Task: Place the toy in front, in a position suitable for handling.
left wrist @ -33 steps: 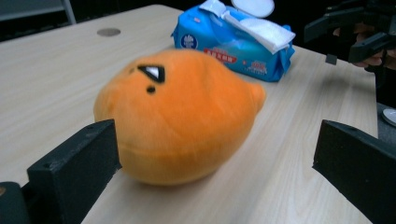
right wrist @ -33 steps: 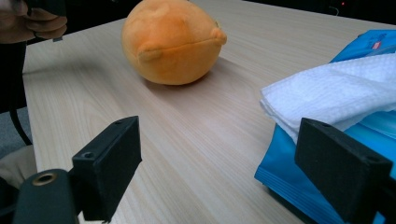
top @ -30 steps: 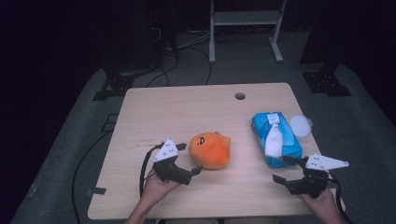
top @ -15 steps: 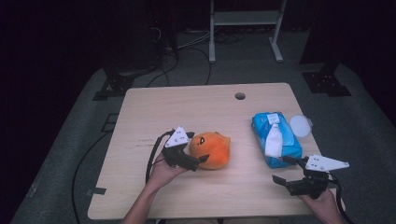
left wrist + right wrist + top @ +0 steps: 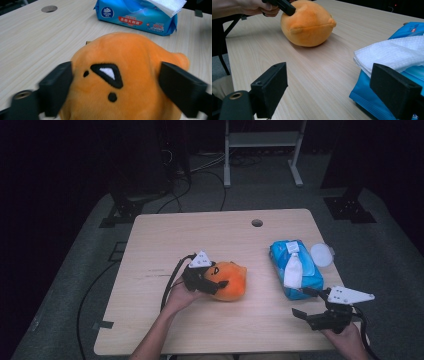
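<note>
An orange plush toy [image 5: 232, 280] [image 5: 120, 55] [image 5: 308, 25] with a black-and-white face lies on the wooden table [image 5: 200, 235], a little left of centre. My left gripper [image 5: 218, 285] [image 5: 116, 85] has its jaws on either side of the toy. They have just been closing and their pads press its flanks. My right gripper [image 5: 300, 301] [image 5: 328, 87] stands open and empty near the front right edge, just in front of a blue pack of wet wipes [image 5: 280, 252] [image 5: 387, 100]. A white wipe [image 5: 292, 270] [image 5: 392, 57] sticks out of the pack.
A white round lid [image 5: 321, 254] lies right of the wipes pack. The table has a cable hole [image 5: 257, 223] near its far edge. Black cables and stands sit on the grey floor beyond the table.
My left gripper moved right from beside the plush toy until its jaws went around it, and the jaws narrowed onto the toy. The right gripper stayed put.
</note>
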Motion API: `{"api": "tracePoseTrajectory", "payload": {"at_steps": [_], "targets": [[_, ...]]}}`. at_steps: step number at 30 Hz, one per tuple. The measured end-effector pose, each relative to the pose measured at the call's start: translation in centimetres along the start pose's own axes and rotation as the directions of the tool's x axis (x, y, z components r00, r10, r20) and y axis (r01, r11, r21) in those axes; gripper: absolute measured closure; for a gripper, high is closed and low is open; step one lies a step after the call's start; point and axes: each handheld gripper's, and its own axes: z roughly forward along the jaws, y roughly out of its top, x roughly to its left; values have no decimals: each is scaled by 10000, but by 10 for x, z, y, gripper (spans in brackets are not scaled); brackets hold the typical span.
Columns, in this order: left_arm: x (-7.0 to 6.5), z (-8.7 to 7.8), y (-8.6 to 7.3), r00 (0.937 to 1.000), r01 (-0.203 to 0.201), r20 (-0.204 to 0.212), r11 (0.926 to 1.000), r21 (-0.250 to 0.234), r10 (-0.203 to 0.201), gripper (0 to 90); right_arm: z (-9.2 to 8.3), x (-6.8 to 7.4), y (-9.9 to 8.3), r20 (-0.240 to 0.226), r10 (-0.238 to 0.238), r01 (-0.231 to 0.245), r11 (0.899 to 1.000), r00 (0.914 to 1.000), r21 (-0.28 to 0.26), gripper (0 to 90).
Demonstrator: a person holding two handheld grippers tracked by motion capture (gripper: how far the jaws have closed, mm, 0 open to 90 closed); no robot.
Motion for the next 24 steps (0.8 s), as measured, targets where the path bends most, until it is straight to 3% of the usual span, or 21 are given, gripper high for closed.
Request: {"api": "tracePoseTrajectory", "payload": {"at_steps": [3, 9, 19, 24], "targets": [[-2, -2, -2, 9998, -147, -122, 9999, 86, 149, 321, -1, 0, 0, 29, 8, -8, 10000, 10000, -14, 137], [-11, -7, -1, 9991, -312, -275, 9995, -107, 309, 458, -2, 1, 2, 68, -42, 43, 10000, 10000, -88, 141], [-37, -16, 3, 9992, -390, -44, 9990, -225, 389, 469, -8, -4, 5, 525, -28, 41, 9997, 9986, -250, 143], [-48, -19, -7, 9999, 103, 17, 9985, -530, -103, 465, -6, -10, 17, 813, -47, 67, 9997, 9967, -240, 149]]}}
